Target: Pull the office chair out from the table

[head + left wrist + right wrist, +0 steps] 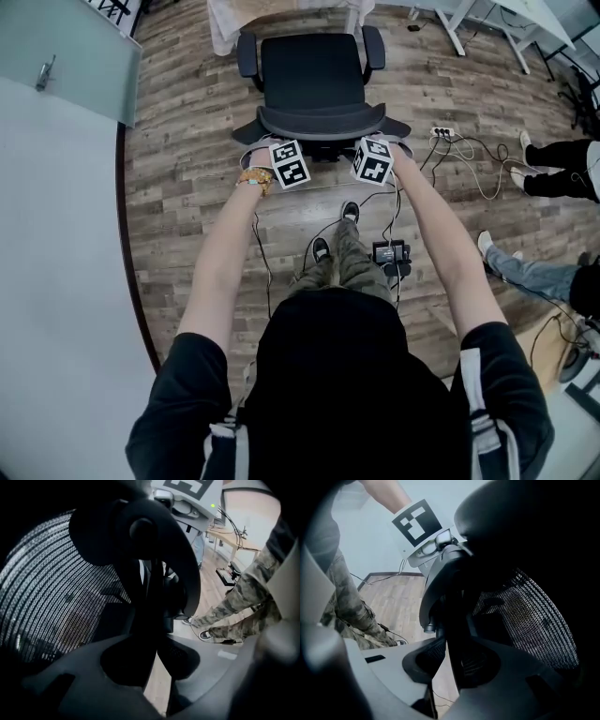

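Observation:
A black office chair [314,80] stands on the wood floor, its seat toward a table with a white cloth [225,23] at the top of the head view. I stand behind its backrest, both arms stretched out. My left gripper [270,148] is shut on the left part of the backrest's top edge, my right gripper [390,145] on the right part. In the left gripper view the dark frame edge runs between the jaws of the left gripper [150,663], beside the mesh back [51,597]. The right gripper [457,667] clamps the same frame next to the mesh [534,616].
A power strip [442,133] with loose cables lies on the floor right of the chair. A small black device [389,251] sits by my feet. Other people's legs [553,155] are at the right. A glass partition [66,56] and a pale wall run along the left.

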`<action>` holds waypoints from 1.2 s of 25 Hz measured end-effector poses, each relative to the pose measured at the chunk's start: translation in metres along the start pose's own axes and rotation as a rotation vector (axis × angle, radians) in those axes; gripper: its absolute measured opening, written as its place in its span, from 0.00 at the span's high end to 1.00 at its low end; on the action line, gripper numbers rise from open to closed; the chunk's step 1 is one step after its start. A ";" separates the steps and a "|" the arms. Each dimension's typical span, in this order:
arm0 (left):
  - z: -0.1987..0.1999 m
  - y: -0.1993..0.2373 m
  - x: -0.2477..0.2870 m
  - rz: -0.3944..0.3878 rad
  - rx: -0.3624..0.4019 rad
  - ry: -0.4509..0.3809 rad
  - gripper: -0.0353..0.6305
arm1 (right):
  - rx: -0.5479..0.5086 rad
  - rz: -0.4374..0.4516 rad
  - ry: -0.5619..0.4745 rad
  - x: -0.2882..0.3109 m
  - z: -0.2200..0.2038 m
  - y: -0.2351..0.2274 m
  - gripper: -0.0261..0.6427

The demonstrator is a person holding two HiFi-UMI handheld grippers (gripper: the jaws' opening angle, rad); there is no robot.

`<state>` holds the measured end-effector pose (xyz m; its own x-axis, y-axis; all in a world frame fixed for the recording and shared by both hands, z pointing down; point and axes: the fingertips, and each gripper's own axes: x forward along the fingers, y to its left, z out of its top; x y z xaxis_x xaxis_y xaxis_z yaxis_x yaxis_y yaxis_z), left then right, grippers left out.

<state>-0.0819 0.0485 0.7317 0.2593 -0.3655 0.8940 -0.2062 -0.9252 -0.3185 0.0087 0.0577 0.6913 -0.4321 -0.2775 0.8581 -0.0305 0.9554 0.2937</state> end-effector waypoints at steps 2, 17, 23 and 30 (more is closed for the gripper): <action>-0.002 -0.005 -0.003 0.004 0.006 -0.001 0.80 | 0.003 -0.006 -0.002 -0.001 0.002 0.005 0.85; 0.002 -0.042 -0.015 0.016 0.004 0.010 0.80 | -0.003 0.005 -0.017 -0.017 -0.001 0.043 0.85; 0.008 -0.063 -0.020 0.015 -0.009 0.023 0.80 | -0.012 0.007 -0.031 -0.026 -0.007 0.062 0.85; 0.016 -0.089 -0.028 0.016 -0.022 0.029 0.80 | -0.021 0.021 -0.049 -0.039 -0.014 0.084 0.85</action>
<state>-0.0558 0.1393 0.7302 0.2282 -0.3770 0.8977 -0.2314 -0.9166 -0.3261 0.0361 0.1478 0.6884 -0.4759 -0.2514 0.8428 -0.0021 0.9586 0.2847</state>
